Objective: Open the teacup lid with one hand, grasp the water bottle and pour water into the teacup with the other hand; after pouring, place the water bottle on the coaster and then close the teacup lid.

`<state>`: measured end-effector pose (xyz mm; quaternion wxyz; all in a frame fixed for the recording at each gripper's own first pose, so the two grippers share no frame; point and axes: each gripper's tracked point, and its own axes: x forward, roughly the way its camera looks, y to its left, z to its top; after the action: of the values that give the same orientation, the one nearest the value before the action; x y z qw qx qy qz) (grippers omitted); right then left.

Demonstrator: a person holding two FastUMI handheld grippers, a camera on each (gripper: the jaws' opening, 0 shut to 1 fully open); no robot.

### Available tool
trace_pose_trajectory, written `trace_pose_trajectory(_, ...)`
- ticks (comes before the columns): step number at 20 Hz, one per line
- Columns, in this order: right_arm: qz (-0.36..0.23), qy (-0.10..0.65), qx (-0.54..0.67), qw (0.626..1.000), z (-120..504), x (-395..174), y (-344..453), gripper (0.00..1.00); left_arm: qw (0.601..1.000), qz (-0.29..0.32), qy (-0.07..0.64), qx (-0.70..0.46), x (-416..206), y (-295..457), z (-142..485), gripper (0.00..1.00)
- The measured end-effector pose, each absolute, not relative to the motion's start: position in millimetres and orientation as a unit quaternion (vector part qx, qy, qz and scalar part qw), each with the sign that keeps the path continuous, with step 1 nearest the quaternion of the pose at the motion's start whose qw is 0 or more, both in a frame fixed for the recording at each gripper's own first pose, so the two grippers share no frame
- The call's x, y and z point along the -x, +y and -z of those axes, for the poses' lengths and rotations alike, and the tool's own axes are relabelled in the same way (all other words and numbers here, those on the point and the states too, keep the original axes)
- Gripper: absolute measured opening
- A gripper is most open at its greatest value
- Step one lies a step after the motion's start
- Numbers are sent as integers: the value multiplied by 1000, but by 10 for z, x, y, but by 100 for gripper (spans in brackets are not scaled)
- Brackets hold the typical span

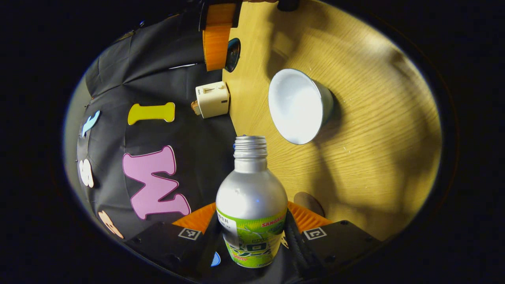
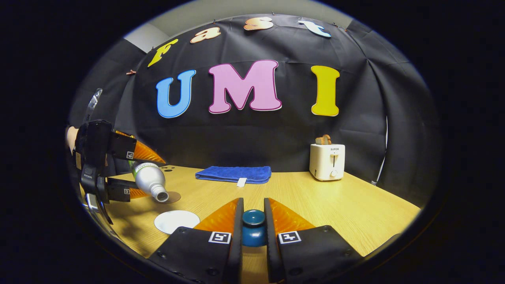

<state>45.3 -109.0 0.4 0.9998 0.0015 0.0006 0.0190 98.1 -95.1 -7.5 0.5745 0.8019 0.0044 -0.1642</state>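
Observation:
My left gripper point(image 1: 252, 215) is shut on a silver water bottle point(image 1: 251, 193) with a green label and an uncapped neck. In the right gripper view the left gripper point(image 2: 152, 177) holds the bottle point(image 2: 149, 178) tilted, its mouth pointing down toward the open white teacup point(image 2: 176, 221). In the left gripper view the teacup point(image 1: 300, 104) shows a white inside, beyond the bottle's mouth. A round brown coaster point(image 1: 309, 203) point(image 2: 172, 197) lies on the table near the cup. My right gripper point(image 2: 253, 211) is shut on the dark blue teacup lid point(image 2: 253, 227), held off to the cup's side.
A cream toaster point(image 2: 327, 161) point(image 1: 212, 99) stands at the back of the wooden table point(image 2: 355, 205). A folded blue towel point(image 2: 234, 173) lies at the back middle. A finger point(image 1: 216, 43) of the right gripper, with the lid point(image 1: 232, 54), shows above the toaster in the left gripper view.

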Motion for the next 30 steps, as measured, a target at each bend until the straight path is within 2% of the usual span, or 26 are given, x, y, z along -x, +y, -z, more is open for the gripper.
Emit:
trace_pose_trajectory(3,-26,1,-2,1000,-2,-449,-1056,29,551,160,4,-819,-1000,-944,-5,79)
trace_pose_trajectory(13,-29,1,-1,1000,-2,-451,-1053,29,516,147,10,-844,-1052,-895,-91,79)
trace_pose_trajectory(23,-29,1,-1,1000,-5,-444,-1054,29,462,145,-1,-875,-1029,-950,-188,79)
trace_pose_trajectory(30,-29,1,-1,1000,-6,-445,-1052,29,441,133,0,-887,-1020,-954,-213,79)
